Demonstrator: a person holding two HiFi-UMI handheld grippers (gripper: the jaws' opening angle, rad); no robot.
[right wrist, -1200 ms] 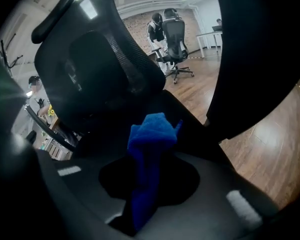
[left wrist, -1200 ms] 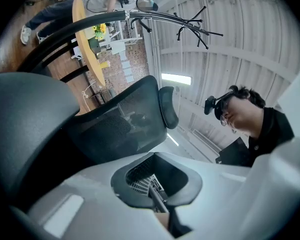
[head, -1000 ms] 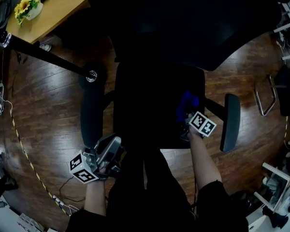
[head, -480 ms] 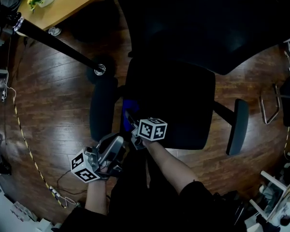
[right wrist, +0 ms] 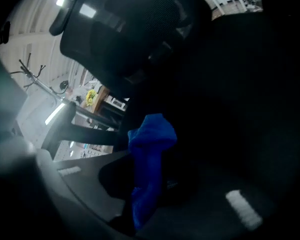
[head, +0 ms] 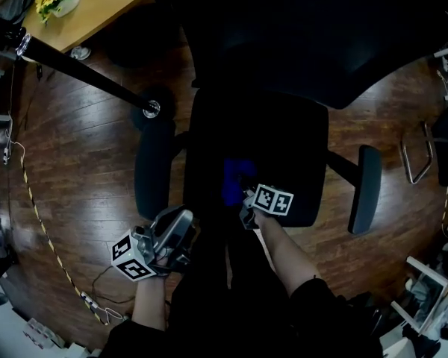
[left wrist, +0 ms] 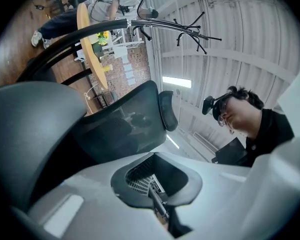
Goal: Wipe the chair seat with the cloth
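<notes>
Head view, right gripper [head: 244, 201] clamping cloth [head: 232, 182] near seat [head: 287, 148] front edge, left gripper [head: 181, 226] closed.

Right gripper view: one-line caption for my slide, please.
Right tongs shut on the blue cloth, held over the black chair seat, mesh backrest beyond.

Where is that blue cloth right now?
In the head view, the blue cloth is pinched in the right gripper. It sits on the black chair seat, towards its front edge and a little left of centre.

Blue cloth [head: 234, 182], black chair seat [head: 284, 151]
</notes>
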